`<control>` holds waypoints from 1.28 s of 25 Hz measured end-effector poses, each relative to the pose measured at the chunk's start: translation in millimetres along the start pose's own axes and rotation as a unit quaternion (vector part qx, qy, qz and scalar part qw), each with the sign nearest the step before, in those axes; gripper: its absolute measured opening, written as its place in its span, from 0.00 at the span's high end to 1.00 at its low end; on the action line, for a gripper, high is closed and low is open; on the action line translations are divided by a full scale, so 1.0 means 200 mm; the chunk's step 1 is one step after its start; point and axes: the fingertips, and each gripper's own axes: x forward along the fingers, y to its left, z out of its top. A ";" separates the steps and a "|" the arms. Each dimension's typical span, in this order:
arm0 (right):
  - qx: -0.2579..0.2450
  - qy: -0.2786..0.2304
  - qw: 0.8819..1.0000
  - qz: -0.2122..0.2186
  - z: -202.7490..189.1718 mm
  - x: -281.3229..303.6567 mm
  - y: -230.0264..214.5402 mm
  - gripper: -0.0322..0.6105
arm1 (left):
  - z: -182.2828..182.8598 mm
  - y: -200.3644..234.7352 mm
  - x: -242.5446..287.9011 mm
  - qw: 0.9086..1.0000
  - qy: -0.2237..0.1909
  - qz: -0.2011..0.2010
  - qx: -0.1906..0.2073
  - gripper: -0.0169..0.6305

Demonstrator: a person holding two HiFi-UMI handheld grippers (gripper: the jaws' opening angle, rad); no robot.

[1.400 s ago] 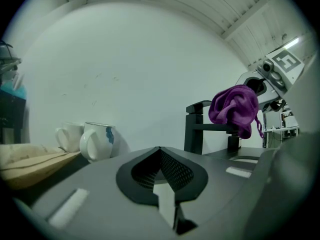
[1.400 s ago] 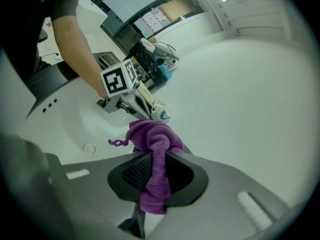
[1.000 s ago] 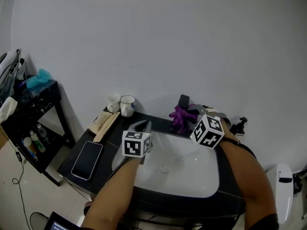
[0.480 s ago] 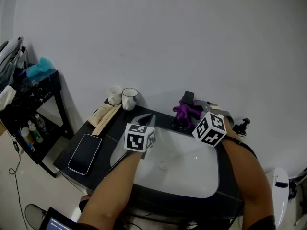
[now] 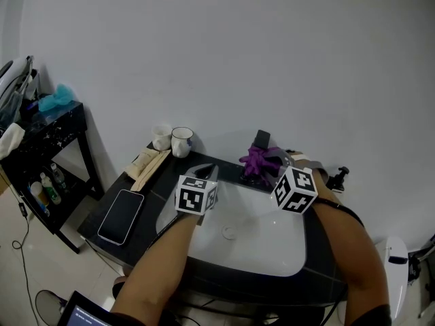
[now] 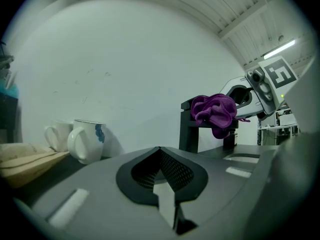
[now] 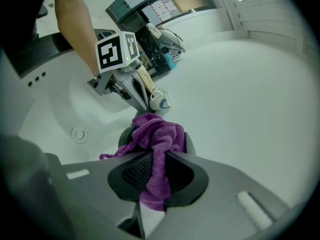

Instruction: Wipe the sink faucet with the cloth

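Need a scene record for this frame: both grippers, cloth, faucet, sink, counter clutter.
left hand-held gripper: jaws together, nothing between them, above the sink's left edge
right hand-held gripper: shut on purple bunched cloth
purple bunched cloth: resting against the faucet's top
black sink faucet: behind the basin, partly covered by the cloth
white sink basin: set in dark counter
counter, left side: two white mugs, black smartphone lying flat

Dark counter: white basin, faucet, phone, two mugs, beige packet at left.
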 end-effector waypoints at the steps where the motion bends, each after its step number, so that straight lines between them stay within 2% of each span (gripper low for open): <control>1: -0.005 0.000 1.000 0.001 0.01 -0.01 0.01 0.85 | 0.00 0.00 0.00 1.000 0.000 0.000 0.001 0.95; 10: -0.038 -0.011 0.999 0.002 0.07 -0.12 0.09 0.85 | -0.01 0.00 -0.04 1.000 0.006 0.004 0.003 0.95; 14: -0.064 -0.017 0.998 0.004 0.12 -0.20 0.17 0.85 | -0.03 -0.01 -0.07 1.000 0.012 0.003 0.009 0.95; 20: -0.070 -0.049 0.996 0.018 0.22 -0.37 0.35 0.84 | -0.03 -0.02 -0.11 1.000 0.019 0.003 0.018 0.95; 23: -0.055 -0.050 0.997 0.028 0.21 -0.33 0.45 0.84 | -0.05 0.00 -0.12 1.000 0.024 0.008 0.019 0.95; 27: -0.017 -0.032 0.999 0.030 0.10 -0.19 0.50 0.84 | -0.04 0.01 -0.11 1.000 0.023 0.009 0.017 0.95; 32: 0.046 -0.036 0.998 -0.026 0.01 -0.04 0.43 0.84 | -0.03 0.00 -0.10 1.000 0.019 0.004 0.016 0.95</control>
